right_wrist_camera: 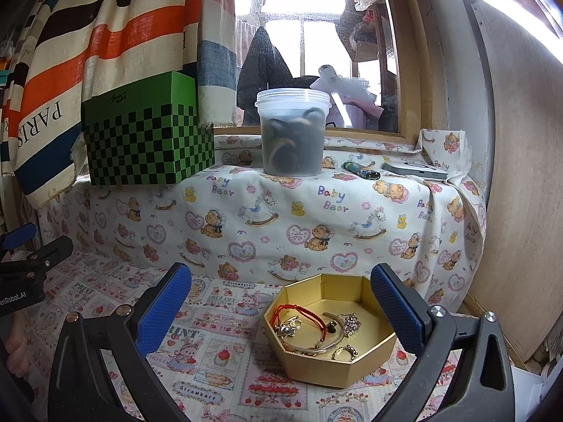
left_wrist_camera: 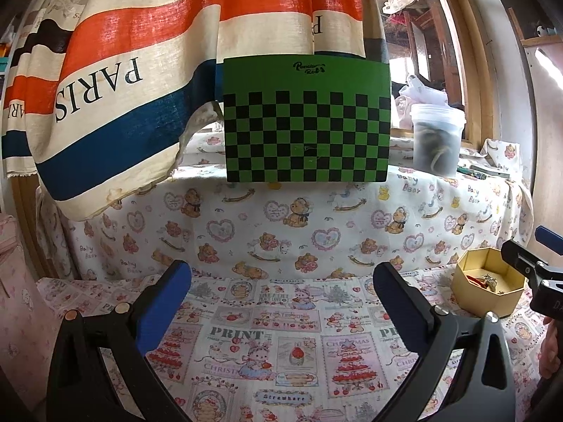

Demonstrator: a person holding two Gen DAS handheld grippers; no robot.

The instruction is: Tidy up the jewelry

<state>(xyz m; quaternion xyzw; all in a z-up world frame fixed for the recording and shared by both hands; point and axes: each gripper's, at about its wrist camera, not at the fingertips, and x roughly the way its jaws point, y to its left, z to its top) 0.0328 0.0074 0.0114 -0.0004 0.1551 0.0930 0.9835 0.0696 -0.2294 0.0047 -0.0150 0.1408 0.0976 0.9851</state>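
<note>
Right tool [right_wrist_camera: 281, 313] gaping above gold box [right_wrist_camera: 327, 369], red bracelet [right_wrist_camera: 299, 313] inside

Open gold hexagonal box [right_wrist_camera: 330, 362] holds red cord bracelet [right_wrist_camera: 299, 311], bangle [right_wrist_camera: 327, 346], seemingly rings [right_wrist_camera: 346, 351].

The box [right_wrist_camera: 346, 369] is gold, the cord [right_wrist_camera: 302, 311] in it red. The carton [left_wrist_camera: 308, 119] is green with black checks; the curtain [left_wrist_camera: 116, 81] has orange, blue and cream stripes.

Curtain [left_wrist_camera: 105, 81]: "PARIS". Ledge cloth [right_wrist_camera: 330, 197]: "Baby Bear". Table cloth [left_wrist_camera: 246, 344]: "PRINT", "CHRISTMAS".
</note>
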